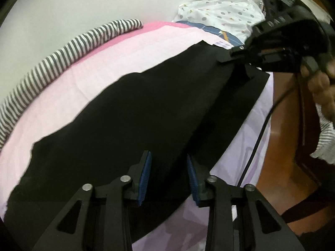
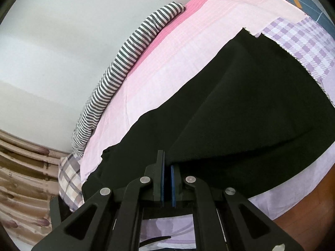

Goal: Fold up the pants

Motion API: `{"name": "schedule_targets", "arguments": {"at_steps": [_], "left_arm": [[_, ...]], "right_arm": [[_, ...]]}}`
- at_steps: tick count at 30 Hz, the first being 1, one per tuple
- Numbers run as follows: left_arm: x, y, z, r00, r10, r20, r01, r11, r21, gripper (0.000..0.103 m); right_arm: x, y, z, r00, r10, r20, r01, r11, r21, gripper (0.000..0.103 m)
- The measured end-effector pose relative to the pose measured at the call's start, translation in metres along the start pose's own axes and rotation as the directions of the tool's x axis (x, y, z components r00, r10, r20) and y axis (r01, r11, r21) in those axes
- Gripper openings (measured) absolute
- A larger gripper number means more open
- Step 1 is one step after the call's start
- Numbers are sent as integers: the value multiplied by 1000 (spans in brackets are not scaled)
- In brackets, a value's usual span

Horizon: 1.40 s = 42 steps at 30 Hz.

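Black pants (image 1: 134,113) spread long across pink bed (image 1: 69,96), one side hanging close to bed's near edge, hem toward far end by checked sheet (image 2: 297,39). Left gripper (image 1: 169,177) low over pants near bed edge, jaws apart, nothing between; right gripper (image 2: 167,185) with pads nearly together, seemingly pinching a pants edge, grip itself not clearly visible. Striped roll (image 1: 62,56) along wall-side edge, bare pink strip between it and pants; no containers.
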<state>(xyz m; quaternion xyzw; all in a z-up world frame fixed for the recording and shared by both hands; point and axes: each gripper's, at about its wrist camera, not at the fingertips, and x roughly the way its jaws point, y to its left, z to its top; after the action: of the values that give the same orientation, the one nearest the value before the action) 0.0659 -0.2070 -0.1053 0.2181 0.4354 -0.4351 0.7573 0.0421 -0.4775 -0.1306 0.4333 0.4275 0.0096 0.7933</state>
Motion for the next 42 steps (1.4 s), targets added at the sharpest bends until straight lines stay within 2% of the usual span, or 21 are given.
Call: {"name": "schedule_targets", "arguments": {"at_steps": [1, 4, 5, 7, 11, 17, 21, 25, 27, 34, 35, 42], "left_arm": [[2, 1, 0, 1000, -5, 1, 5, 1000, -13, 11], [6, 3, 1, 1000, -11, -8, 11, 999, -37, 8], [6, 3, 1, 1000, -12, -5, 12, 999, -42, 8], [4, 3, 0, 1000, -17, -5, 16, 999, -48, 8], [4, 2, 1, 1000, -10, -8, 10, 999, -44, 8], [9, -3, 0, 1000, -11, -26, 10, 999, -39, 8], [13, -3, 0, 999, -12, -37, 10, 999, -44, 8], [14, -3, 0, 999, -13, -41, 11, 999, -49, 8], [15, -4, 0, 999, -12, -43, 10, 999, -48, 8], [17, -5, -1, 999, -8, -47, 6, 998, -54, 8], [17, -5, -1, 999, -6, -48, 3, 999, -53, 8], [8, -6, 3, 1000, 5, -18, -5, 999, -37, 8]], "right_arm": [[1, -2, -1, 1000, -3, -3, 3, 1000, -9, 9], [0, -16, -2, 1000, 14, 24, -15, 1000, 17, 15], [-1, -22, 0, 999, 29, 33, -30, 999, 33, 20], [-3, -33, 3, 997, 41, 66, -46, 997, 67, 24], [-11, -55, 19, 991, 18, 134, -35, 991, 128, 24], [-27, -95, 38, 981, 1, 192, -51, 966, 252, 24], [-39, -115, 47, 976, -53, 212, -9, 959, 282, 24], [-52, -130, 54, 971, -88, 222, 16, 952, 305, 21], [-56, -134, 53, 972, -89, 218, 19, 952, 304, 16], [-60, -132, 49, 978, -106, 178, 55, 960, 273, 11], [-62, -131, 48, 977, -117, 180, 67, 963, 263, 6], [-86, -104, 45, 956, -165, 242, 122, 976, 180, 4]]}}
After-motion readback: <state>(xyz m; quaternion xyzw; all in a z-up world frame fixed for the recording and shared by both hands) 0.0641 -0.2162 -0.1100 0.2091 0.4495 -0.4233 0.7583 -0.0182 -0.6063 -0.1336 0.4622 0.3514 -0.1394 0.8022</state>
